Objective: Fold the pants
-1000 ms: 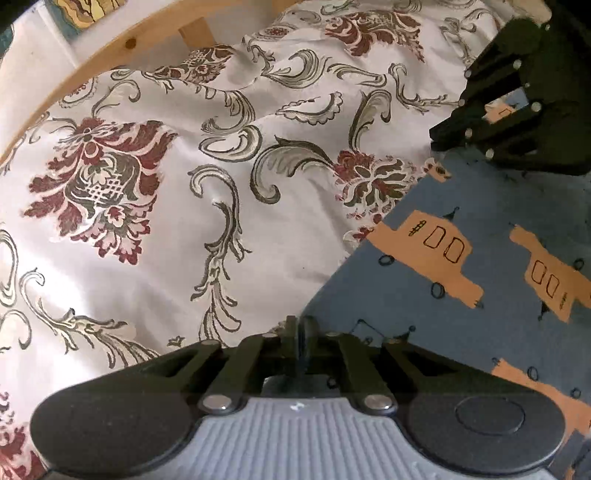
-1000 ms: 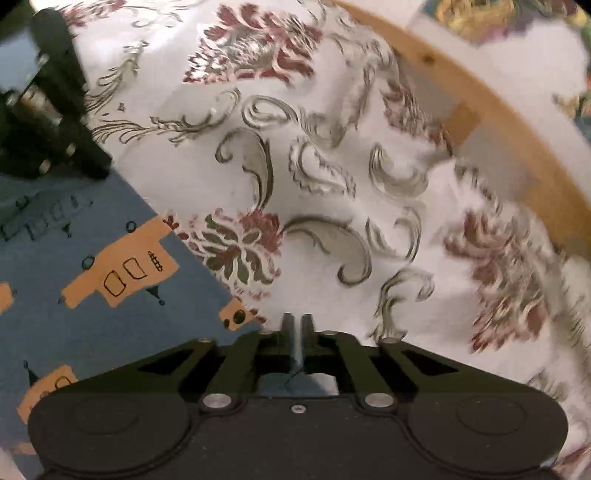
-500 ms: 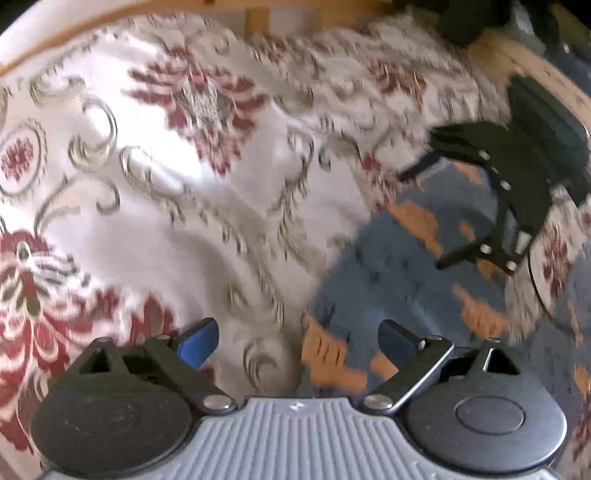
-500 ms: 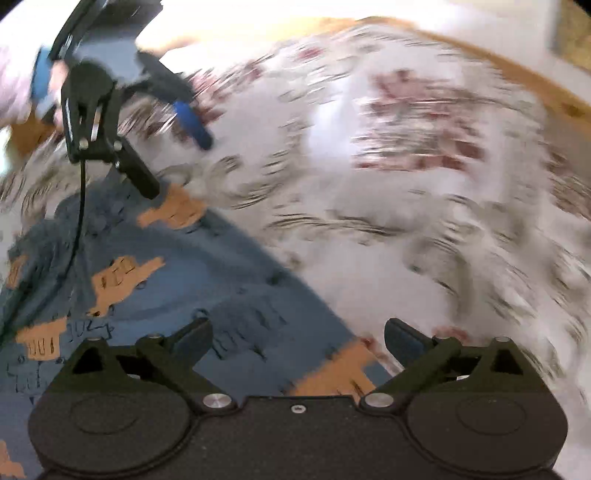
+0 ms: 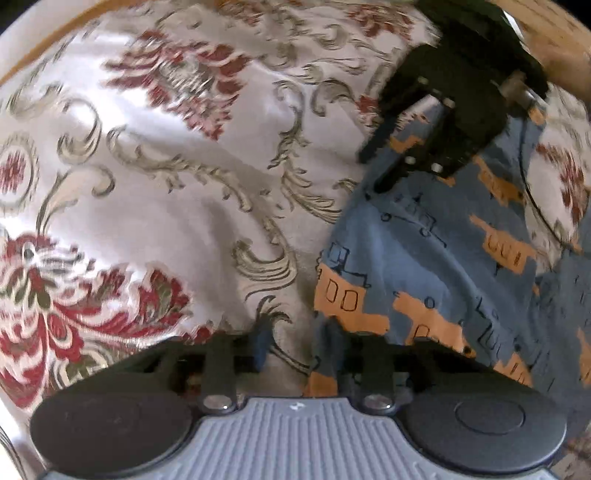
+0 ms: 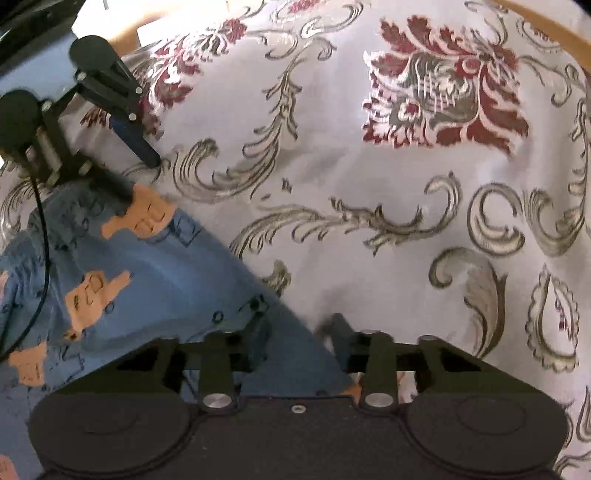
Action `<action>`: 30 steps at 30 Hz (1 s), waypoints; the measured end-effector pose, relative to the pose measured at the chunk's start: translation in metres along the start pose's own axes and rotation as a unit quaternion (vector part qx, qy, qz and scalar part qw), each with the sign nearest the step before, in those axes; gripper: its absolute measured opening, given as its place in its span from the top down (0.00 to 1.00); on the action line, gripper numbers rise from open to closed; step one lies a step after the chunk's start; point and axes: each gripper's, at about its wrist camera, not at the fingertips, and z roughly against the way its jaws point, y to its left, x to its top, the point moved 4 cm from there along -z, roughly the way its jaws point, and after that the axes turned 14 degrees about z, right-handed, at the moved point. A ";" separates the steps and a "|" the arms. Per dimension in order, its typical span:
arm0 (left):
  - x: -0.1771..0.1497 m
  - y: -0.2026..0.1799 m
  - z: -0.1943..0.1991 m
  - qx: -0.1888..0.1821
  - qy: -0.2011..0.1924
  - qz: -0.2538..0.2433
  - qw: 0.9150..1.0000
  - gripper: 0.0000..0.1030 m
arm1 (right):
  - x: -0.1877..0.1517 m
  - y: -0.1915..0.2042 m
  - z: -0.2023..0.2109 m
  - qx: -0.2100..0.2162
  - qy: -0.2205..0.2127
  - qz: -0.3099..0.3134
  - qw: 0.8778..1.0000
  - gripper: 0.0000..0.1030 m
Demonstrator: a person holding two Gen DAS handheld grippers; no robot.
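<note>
Pants [image 5: 436, 266] lie on a patterned bedspread [image 5: 177, 206] — blue cloth printed with orange shapes and thin dark outlines. Nearest in the left wrist view, the left tool [image 5: 295, 347] has its jaws spread, one blue-padded finger over the bedspread and the other at the edge of the pants, with the cloth's corner lying between them; nothing is pinched. In the right wrist view the right tool [image 6: 295, 332] is likewise spread, its left finger over the blue cloth and its right finger over the white bedspread, the slanting edge of the pants [image 6: 155, 273] running between the two.

Farther out in the left view, the right tool [image 5: 388, 162] sits at the far end of the pants, fingers pointing down toward the cloth. The right view shows the left tool [image 6: 136, 173] at its own far corner, one blue finger on the bedspread [image 6: 369, 177] just beside the pants' edge. A thin black cable [image 6: 44, 243] trails across the cloth. Beyond the bedspread, a curved wooden rail [image 6: 554, 33] shows — blurred in the left view.
</note>
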 end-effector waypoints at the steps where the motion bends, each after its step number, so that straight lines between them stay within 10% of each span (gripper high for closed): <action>1: 0.001 0.003 0.001 -0.002 0.001 0.015 1.000 0.78 | -0.001 0.001 0.000 0.001 0.006 0.006 1.000 0.73; 6: 0.003 -0.002 0.006 0.019 -0.010 0.034 0.999 0.97 | -0.001 0.016 0.009 -0.039 0.017 0.039 0.998 1.00; 20: -0.045 -0.083 0.074 0.096 -0.159 -0.021 0.982 0.99 | -0.031 0.138 0.116 -0.248 -0.060 0.033 0.966 1.00; 30: -0.149 -0.173 0.097 0.143 -0.210 -0.162 0.954 0.99 | -0.077 0.300 0.150 -0.312 -0.063 0.056 0.946 1.00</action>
